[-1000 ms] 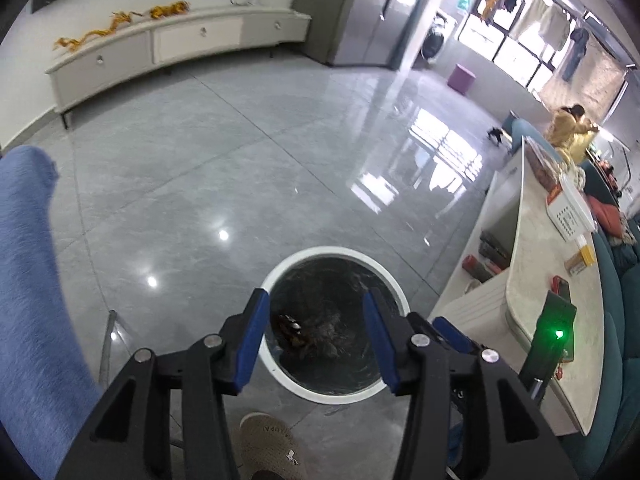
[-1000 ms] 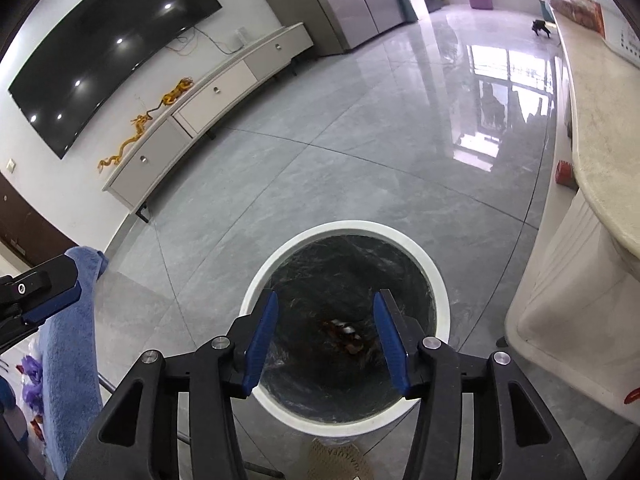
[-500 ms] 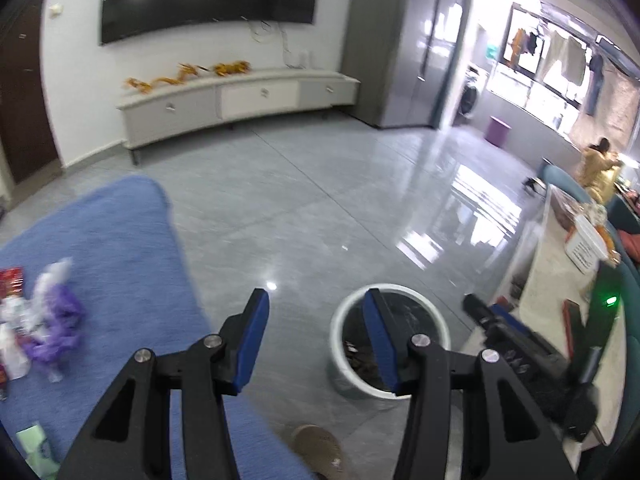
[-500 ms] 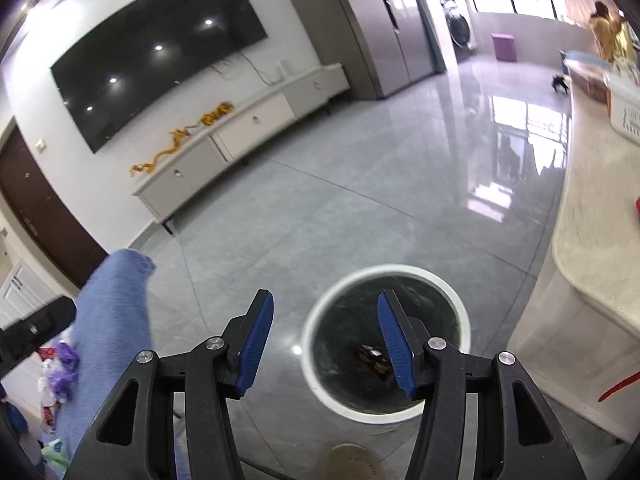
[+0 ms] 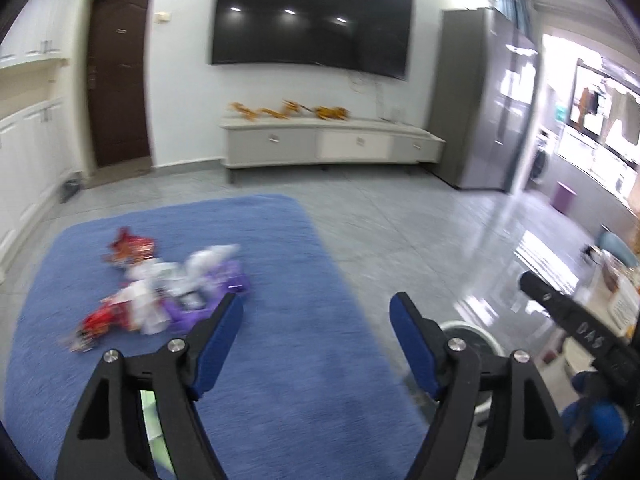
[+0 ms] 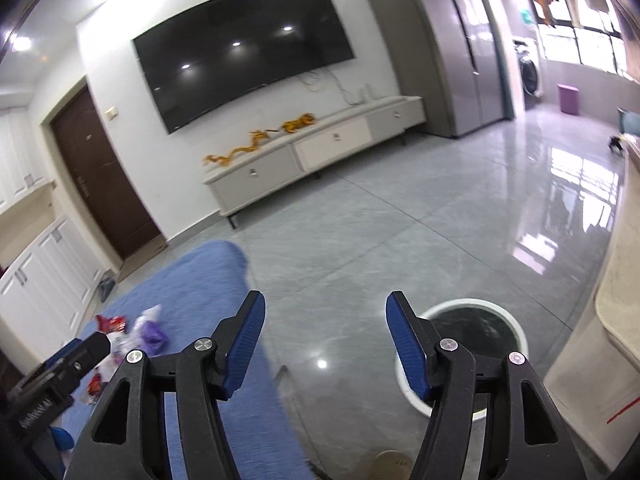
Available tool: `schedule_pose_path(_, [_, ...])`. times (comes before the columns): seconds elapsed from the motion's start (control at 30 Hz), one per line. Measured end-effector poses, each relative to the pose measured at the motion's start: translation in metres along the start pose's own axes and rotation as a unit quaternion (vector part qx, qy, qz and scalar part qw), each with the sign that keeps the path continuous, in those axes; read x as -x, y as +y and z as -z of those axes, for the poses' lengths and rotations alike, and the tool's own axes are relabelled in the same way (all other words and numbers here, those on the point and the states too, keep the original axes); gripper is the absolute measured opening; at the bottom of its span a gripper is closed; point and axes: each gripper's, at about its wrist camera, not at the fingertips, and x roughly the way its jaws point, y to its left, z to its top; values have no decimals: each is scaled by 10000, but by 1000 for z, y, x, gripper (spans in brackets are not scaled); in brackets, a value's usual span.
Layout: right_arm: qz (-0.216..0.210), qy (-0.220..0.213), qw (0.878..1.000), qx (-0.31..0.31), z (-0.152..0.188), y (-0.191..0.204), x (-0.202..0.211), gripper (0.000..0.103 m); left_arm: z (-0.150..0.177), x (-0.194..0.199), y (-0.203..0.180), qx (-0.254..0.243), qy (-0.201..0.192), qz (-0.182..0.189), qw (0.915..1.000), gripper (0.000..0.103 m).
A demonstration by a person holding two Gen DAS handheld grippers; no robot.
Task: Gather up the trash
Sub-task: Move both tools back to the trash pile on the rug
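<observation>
A heap of trash (image 5: 168,284), red, white and purple wrappers, lies on a blue cloth-covered surface (image 5: 304,392); it also shows in the right wrist view (image 6: 136,332). A white round bin with a black liner (image 6: 472,312) stands on the floor to the right; its rim shows in the left wrist view (image 5: 476,332). My left gripper (image 5: 316,320) is open and empty above the blue cloth, right of the heap. My right gripper (image 6: 324,320) is open and empty, above the floor between the cloth and the bin.
A pale stone counter (image 6: 616,320) runs along the right beside the bin. A long white TV cabinet (image 5: 332,148) and a wall TV (image 5: 312,24) stand at the far wall. Shiny grey tile floor (image 6: 400,240) lies between. A shoe toe (image 6: 390,466) shows below.
Both grippers have lifted away from the bin and swung left toward the blue cloth. The trash heap has come into the left view. Both jaws have opened wider.
</observation>
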Motion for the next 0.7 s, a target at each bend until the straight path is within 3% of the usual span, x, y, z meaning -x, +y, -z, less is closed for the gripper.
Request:
schedule_pose_path(0.2, [-359, 111, 9986, 367, 19, 50, 7, 63, 34, 16, 53, 403, -122, -881, 9952, 75])
schedule_pose_path(0.37, [-681, 317, 9949, 676, 43, 88, 6, 66, 59, 14, 94, 702, 69, -1246, 9897, 75])
schedule_pose_path(0.5, [-872, 513, 9906, 922, 57, 112, -2, 67, 76, 6, 113, 801, 298, -1245, 9885, 75])
schedule_pose_path(0.7, [-1149, 977, 9825, 1092, 81, 149, -34, 67, 99, -8, 130, 895, 642, -725, 9913, 77])
